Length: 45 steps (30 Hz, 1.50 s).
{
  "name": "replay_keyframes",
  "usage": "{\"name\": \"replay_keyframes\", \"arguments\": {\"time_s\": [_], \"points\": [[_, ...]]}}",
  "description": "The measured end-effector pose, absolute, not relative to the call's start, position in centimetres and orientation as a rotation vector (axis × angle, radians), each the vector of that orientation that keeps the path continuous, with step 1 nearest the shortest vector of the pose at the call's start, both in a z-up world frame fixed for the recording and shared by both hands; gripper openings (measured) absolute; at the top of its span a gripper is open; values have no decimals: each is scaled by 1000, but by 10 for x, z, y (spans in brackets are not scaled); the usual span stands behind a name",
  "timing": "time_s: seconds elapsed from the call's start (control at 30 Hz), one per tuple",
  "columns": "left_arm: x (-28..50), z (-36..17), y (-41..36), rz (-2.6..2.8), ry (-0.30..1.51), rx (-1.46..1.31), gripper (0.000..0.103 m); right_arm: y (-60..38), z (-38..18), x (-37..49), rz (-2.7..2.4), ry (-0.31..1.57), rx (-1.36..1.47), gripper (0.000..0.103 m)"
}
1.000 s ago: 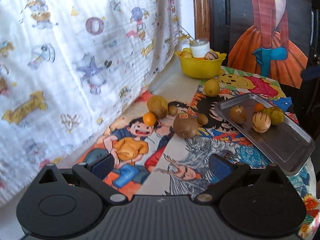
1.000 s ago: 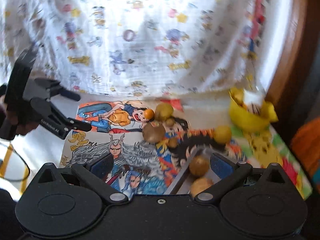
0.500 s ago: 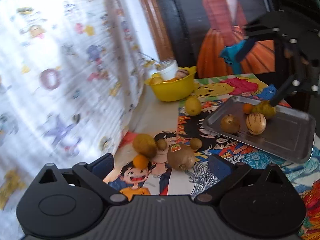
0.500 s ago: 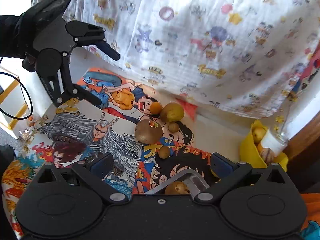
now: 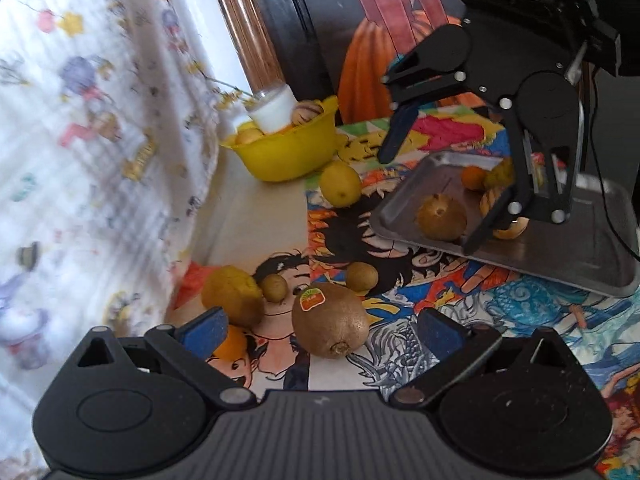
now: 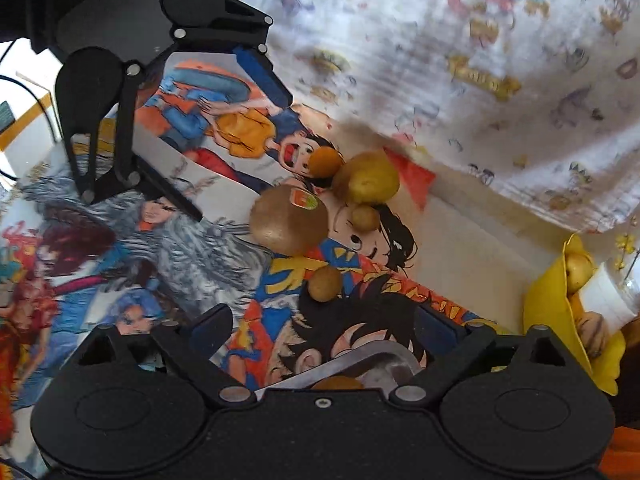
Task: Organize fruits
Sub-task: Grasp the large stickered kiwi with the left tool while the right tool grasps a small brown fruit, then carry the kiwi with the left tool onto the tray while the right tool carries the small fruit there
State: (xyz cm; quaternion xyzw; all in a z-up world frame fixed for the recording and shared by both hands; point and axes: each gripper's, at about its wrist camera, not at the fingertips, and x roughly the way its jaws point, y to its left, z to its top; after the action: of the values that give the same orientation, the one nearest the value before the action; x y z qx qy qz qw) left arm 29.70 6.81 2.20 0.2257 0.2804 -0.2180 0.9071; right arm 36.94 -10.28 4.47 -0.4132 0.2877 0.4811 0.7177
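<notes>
Two grippers are hovering over loose fruit, both with fingers spread and grasping nothing.
The left gripper [image 5: 320, 330] is framing a stickered kiwi [image 5: 330, 320] at lower center; the right gripper [image 5: 430, 188] is hanging at upper right above the metal tray [image 5: 560, 248], where four fruits are sitting beside a yellow bowl [image 5: 286, 152].

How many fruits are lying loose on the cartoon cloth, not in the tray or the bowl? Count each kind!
kiwi: 1
orange: 1
lemon: 1
bumpy yellow fruit: 1
small brown fruits: 2
Total: 6
</notes>
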Motion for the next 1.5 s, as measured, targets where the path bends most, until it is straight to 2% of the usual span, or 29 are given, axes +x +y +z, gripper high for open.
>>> {"name": "replay_keyframes", "arguments": {"time_s": [0.27,0.6,0.8,1.07,1.3,1.5], "points": [[322,3,63,-491,613,496,103,-90,16,392,1105,639,-975,81],[339,-7,64,-514,647,481,88,-79,-4,398,1129,620,-1029,56],[347,-11,62,-530,675,450,77,-74,-7,401,1142,611,-1026,49],[354,-16,64,-515,703,401,64,-71,-8,408,1159,622,-990,45],[354,-16,66,-497,714,360,62,-70,-8,416,1172,648,-933,31],[350,-17,62,-435,710,327,62,-71,-8,420,1159,687,-868,30]]}}
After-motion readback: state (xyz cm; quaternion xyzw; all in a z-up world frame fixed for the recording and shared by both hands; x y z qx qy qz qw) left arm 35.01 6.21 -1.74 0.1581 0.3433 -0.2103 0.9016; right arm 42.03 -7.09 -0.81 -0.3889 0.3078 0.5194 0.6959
